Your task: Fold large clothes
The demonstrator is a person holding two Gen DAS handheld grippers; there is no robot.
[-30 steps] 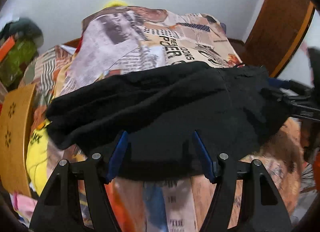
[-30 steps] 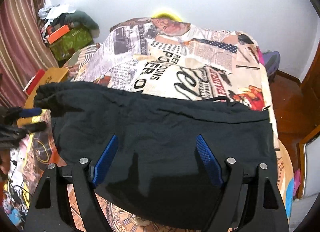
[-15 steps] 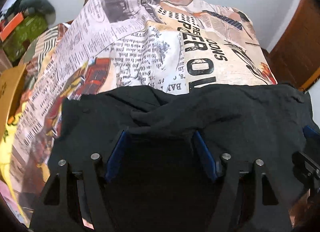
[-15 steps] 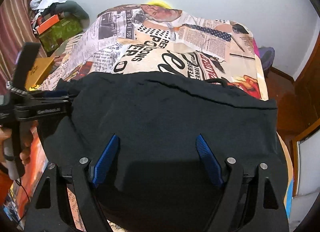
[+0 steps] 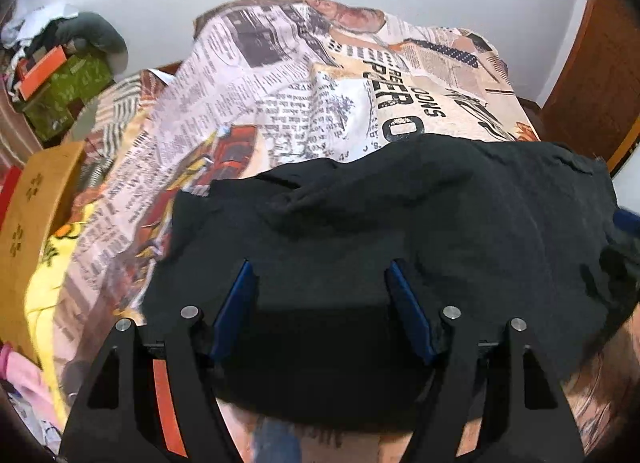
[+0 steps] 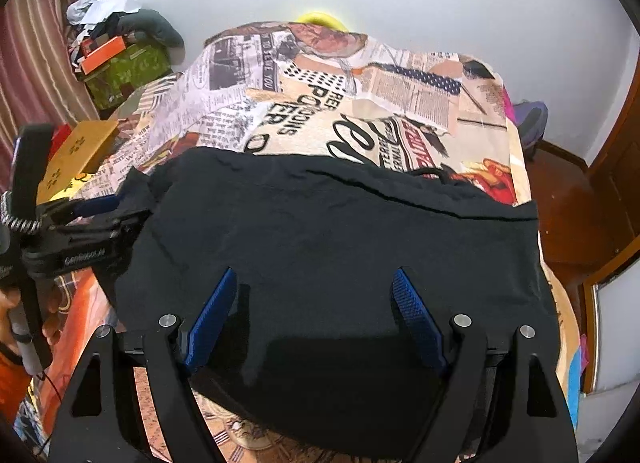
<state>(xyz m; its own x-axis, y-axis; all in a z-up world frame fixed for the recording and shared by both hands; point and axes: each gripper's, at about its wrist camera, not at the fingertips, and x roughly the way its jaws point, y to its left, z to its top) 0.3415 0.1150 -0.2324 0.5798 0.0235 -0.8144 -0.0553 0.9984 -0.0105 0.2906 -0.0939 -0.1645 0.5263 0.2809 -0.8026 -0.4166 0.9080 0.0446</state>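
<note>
garment: one black garment (image 5: 400, 231) across the bed's (image 5: 288, 103) near edge | left gripper (image 5: 320, 295): jaws apart over cloth, nothing pinched | right gripper (image 6: 316, 303): same | right view only: left gripper from the side, a hand (image 6: 16, 315) | grippers: two

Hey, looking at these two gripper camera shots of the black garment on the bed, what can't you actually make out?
- Near edge of the black garment: hidden in both views behind the black finger frames of the left gripper and right gripper.
- What kind of garment it is: bunched dark cloth shows no sleeves or legs.
- Right gripper in the left view: only a dark blurred corner at the right edge.
- Person's hand: cut off by the right view's left edge.
</note>
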